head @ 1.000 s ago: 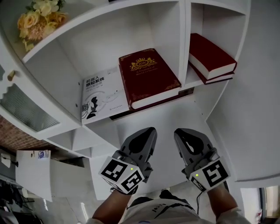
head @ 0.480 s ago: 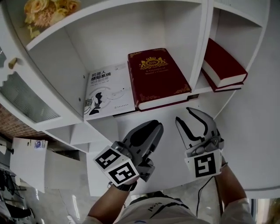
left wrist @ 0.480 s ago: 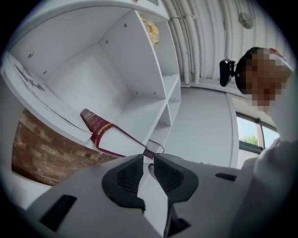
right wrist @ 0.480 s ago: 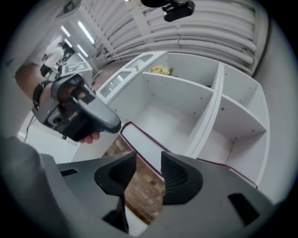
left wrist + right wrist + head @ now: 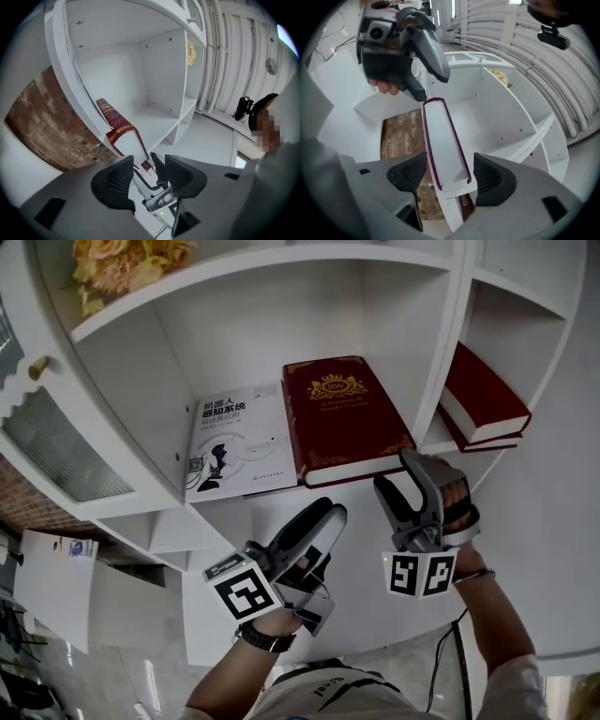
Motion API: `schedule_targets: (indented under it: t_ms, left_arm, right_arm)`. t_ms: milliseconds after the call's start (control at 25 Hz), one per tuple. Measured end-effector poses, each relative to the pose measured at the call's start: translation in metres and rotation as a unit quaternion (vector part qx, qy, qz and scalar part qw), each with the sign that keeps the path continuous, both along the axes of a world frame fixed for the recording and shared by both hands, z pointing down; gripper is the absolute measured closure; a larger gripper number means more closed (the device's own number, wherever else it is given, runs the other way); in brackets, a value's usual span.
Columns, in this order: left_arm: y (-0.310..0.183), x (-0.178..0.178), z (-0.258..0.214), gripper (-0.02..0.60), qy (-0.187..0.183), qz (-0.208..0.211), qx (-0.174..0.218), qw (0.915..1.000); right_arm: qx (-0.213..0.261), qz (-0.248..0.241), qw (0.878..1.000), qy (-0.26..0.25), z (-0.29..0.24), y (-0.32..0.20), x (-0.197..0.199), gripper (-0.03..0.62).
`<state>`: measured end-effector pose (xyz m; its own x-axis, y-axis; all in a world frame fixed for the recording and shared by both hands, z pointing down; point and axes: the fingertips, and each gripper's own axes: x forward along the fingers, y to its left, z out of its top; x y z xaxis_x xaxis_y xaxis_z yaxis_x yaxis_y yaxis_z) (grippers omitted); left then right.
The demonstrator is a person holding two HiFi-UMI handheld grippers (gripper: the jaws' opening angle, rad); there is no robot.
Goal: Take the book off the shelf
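Its jaws having just been opening, the right gripper (image 5: 447, 180) is straddling, without touching, the near edge of the red book (image 5: 342, 418) lying flat on the shelf (image 5: 234, 343), the left gripper (image 5: 150, 164) likewise opening empty nearby; pinching so shallowly is probably risking a slip.

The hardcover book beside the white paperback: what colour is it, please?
Hardcover book: dark red with gold ornament, best in the head view.

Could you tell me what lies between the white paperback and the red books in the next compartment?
The dark red book with the gold crest, then the white upright divider; the head view shows both.
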<state>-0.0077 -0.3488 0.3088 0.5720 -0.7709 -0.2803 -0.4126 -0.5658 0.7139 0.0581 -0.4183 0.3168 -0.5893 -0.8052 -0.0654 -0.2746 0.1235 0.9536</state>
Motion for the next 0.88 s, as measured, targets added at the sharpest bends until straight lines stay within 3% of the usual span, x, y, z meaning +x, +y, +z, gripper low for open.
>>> schedule_targets:
  t_ms: [360, 640, 760, 880]
  left_arm:
    - [-0.005, -0.013, -0.002, 0.353, 0.038, -0.003, -0.008, 0.9992]
    - [-0.002, -0.024, 0.000, 0.347, 0.070, 0.001, -0.027, 0.9972]
    - [0.004, -0.019, -0.003, 0.347, 0.114, 0.026, -0.039, 0.9924]
    - [0.014, -0.024, 0.012, 0.343, 0.131, 0.038, -0.051, 0.9894]
  right_arm:
    - [0.037, 0.018, 0.997, 0.064, 0.007, -0.020, -0.017, 0.296]
    - [0.053, 0.018, 0.996, 0.063, 0.002, -0.009, -0.012, 0.316]
    - [0.058, 0.016, 0.996, 0.061, 0.002, 0.000, -0.007, 0.316]
    - [0.063, 0.006, 0.996, 0.060, 0.003, 0.008, -0.003, 0.316]
